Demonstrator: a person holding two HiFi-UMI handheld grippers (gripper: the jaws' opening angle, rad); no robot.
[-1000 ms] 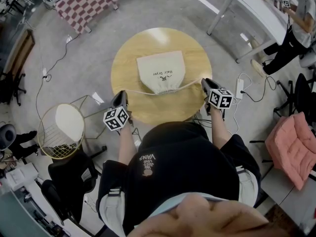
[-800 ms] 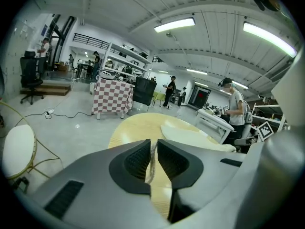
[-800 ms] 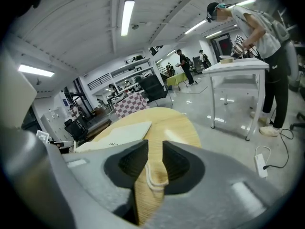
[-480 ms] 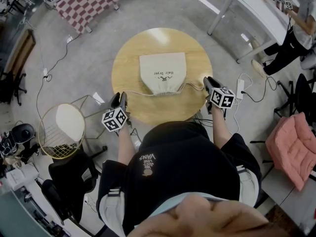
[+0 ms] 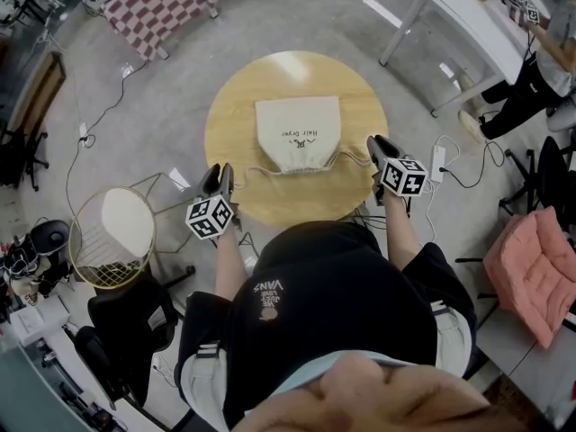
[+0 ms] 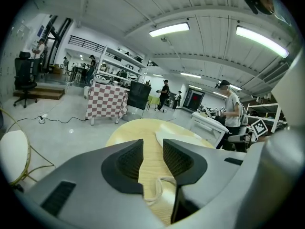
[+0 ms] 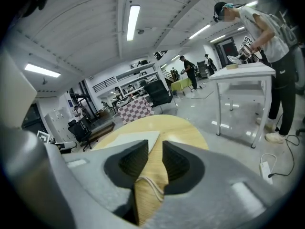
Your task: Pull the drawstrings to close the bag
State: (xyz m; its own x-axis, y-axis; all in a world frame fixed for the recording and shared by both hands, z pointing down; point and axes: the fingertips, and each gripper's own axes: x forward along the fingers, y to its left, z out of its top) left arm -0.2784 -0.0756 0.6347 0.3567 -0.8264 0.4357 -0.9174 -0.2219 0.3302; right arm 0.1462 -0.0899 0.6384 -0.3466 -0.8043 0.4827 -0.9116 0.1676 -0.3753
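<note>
Wire forms the round basket (image 5: 112, 238) that stands on the floor at the far left. Next to it, at the left edge of the round wooden table (image 5: 227, 97), is the left gripper (image 5: 217, 175). Its jaws are opening. The left gripper view shows the two pads apart, and the left drawstring (image 6: 155, 190) lies loose on the wood, low in the gap between them. Neither pad presses it, so this claw is released.

The cord runs over the tabletop to the cream drawstring bag (image 5: 298, 131). The bag lies flat in the middle of the table and carries the print "Hair Dryer". Its mouth is gathered into folds and points toward the person.

The right drawstring (image 5: 353, 157) goes in a small wave from the mouth to the right gripper (image 5: 374, 144) at the right edge of the table. In the right gripper view these jaws also stand apart. Wood is visible between the pads, and the cord lies low in the gap, not squeezed, so this claw is released as well.

On the floor just right of it lies a white power strip (image 5: 438, 160) with cables. Further right is a pink cushion (image 5: 537, 268).
</note>
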